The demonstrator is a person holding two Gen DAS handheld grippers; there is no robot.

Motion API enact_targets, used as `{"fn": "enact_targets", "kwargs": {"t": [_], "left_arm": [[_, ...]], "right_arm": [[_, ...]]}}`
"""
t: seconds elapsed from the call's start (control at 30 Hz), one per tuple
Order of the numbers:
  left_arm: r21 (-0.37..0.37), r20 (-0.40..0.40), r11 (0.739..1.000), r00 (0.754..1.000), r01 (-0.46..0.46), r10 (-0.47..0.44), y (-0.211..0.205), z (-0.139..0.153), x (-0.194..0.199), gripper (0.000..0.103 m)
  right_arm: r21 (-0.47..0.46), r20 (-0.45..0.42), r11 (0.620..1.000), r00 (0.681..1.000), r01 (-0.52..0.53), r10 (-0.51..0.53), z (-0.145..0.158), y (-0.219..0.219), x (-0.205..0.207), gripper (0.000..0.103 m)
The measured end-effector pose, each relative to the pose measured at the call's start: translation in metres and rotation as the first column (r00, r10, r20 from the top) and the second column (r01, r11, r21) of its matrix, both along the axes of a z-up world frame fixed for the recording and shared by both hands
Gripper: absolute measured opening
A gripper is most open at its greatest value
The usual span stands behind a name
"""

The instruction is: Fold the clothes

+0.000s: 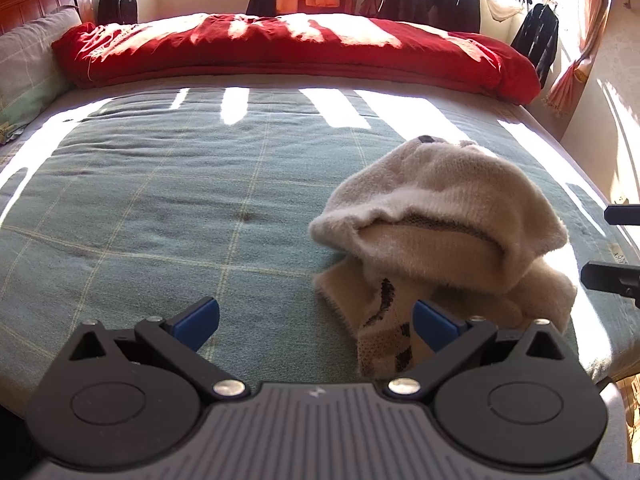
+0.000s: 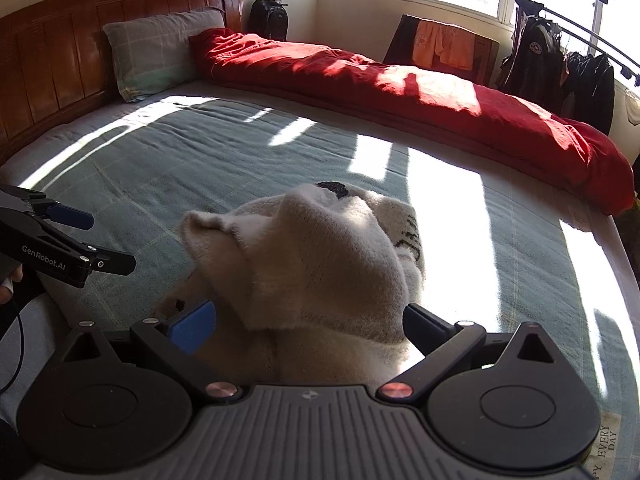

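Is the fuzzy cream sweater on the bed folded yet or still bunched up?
Bunched up: the fuzzy cream sweater sits in a rumpled heap.

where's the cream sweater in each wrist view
Left wrist: the cream sweater is heaped right of centre, beyond the left gripper.
Right wrist: bottom centre, directly ahead of the right gripper.
Shared landmark: the red quilt along the bed's far edge.

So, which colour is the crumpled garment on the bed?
The garment is cream, fuzzy, with a dark brown pattern on one part; the left wrist view shows it best.
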State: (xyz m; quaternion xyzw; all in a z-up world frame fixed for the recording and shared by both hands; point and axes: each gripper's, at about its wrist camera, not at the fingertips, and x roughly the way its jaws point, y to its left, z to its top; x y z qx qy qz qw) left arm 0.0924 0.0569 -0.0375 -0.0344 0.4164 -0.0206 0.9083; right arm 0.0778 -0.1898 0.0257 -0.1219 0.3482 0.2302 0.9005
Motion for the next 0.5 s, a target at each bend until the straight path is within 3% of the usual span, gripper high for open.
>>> {"fn": "enact_targets", "kwargs": {"t": [0.2,0.5], "left_arm": [[0.011,-0.060,1.000,0.998,-0.004,0.005,-0.0019,-0.0046,0.0030,0.102],[0.052,-0.014,0.998,0.999,0.029,-0.028,-0.0054,-0.0063,-0.0047,0.102]], "right_arm": [[-0.018,-0.008,1.000,1.000,0.005,-0.005,-0.0033,0.0034,-0.0014,0.102],[-0.034,-0.016,0.999,1.000,0.023,-0.024,-0.0049,0.0050,-0.0040,0.102]]}}
